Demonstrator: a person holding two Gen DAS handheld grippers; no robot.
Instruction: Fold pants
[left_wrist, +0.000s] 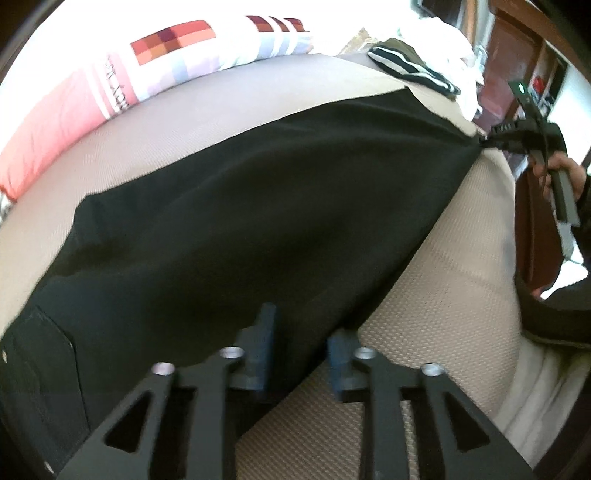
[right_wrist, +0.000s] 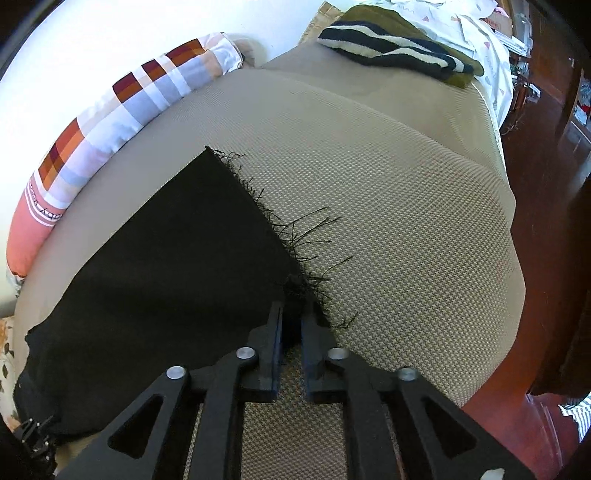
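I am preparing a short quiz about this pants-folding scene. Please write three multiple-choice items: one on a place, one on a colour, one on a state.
1. Where does the striped navy-and-white folded garment lie?
A. at the far end of the beige woven bed surface
B. on the floor
C. on the pants

2. What colour are the frayed-hem pants?
A. red
B. black
C. white

3. How are the right tongs?
A. wide open above the pants
B. out of view
C. shut on the frayed hem

Answers:
1 A: the striped garment rests far up the bed surface.
2 B: the pants are black.
3 C: the right tongs pinch the hem; the left tongs stand open.
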